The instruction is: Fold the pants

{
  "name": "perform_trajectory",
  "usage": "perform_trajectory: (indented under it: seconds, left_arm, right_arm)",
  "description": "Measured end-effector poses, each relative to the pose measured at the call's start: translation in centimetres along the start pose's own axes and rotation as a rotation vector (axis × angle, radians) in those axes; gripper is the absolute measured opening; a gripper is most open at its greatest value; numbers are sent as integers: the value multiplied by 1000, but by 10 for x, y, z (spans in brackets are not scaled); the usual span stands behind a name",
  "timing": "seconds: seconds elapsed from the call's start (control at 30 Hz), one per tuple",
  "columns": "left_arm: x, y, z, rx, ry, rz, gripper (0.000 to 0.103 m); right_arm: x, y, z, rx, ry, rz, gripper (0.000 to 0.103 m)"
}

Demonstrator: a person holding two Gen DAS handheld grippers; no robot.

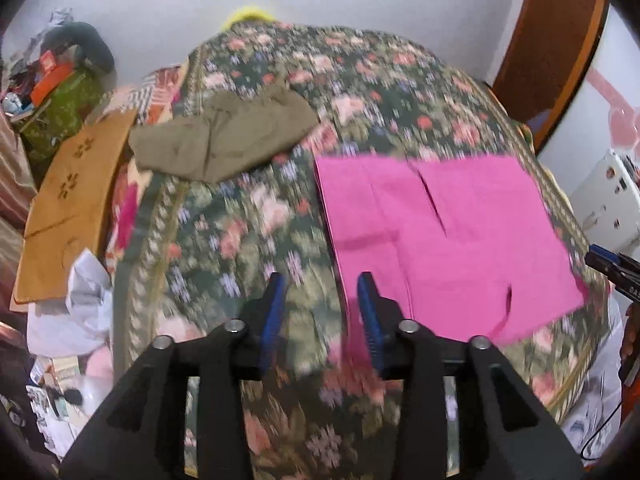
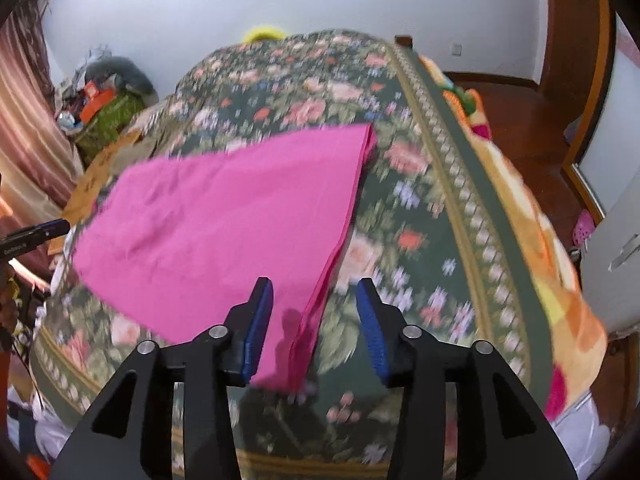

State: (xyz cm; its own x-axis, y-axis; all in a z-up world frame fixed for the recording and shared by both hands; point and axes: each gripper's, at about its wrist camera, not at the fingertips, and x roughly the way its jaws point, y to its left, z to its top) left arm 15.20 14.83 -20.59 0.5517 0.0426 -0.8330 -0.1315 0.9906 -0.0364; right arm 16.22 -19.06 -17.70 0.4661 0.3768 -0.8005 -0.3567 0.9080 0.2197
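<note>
Pink pants [image 1: 448, 236] lie folded flat on the floral bedspread [image 1: 248, 216], towards its near right part. An olive garment [image 1: 224, 140] sits crumpled farther back by the bed's left edge, beside a brown cardboard sheet [image 1: 68, 208]. Over the pants' near corners, the left gripper [image 1: 322, 312] and the right gripper [image 2: 316, 320] both stand part open, jaws apart, blue pads clear of the cloth, holding nothing.

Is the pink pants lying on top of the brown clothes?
No, the pink pants lie apart from the brown clothes, with flowery bedspread showing between them.
</note>
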Motion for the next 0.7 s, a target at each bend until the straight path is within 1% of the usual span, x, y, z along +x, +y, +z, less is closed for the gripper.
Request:
perform_trajectory:
  seconds: [0.07, 0.17, 0.27, 0.3, 0.33, 0.37, 0.4, 0.47, 0.57, 0.63, 0.7]
  left_arm:
    - [3, 2, 17, -5, -20, 7, 44]
    - [10, 3, 38, -13, -40, 10, 52]
    - [25, 6, 58, -38, -47, 44, 55]
    - [31, 7, 65, -50, -46, 44, 57]
    - [37, 8, 69, -60, -42, 40, 58]
    - [46, 9, 75, -73, -34, 29, 58]
    - [52, 10, 78, -80, -28, 23, 58]
    - [66, 10, 84, -87, -10, 13, 58]
    - [92, 9, 91, -92, 33, -9, 58]
    - [105, 9, 91, -98, 61, -42, 58]
    - [120, 9, 89, -117, 97, -97, 58]
  right_arm:
    - [0, -5, 14, 0, -22, -4, 40]
    - [5, -12, 32, -1, -42, -9, 40]
    - [19, -20, 51, -8, -46, -33, 41]
    - [24, -22, 56, -9, -44, -39, 43]
    - [30, -25, 61, -9, -43, -44, 52]
    - [36, -29, 66, -8, -43, -47, 62]
    - [41, -32, 69, -5, -48, -53, 64]
    - [54, -38, 78, -4, -55, -57, 65]
    - [74, -46, 89, 5, -37, -53, 65]
    - [90, -51, 98, 19, -26, -33, 65]
    - [101, -54, 104, 33, -20, -10, 65]
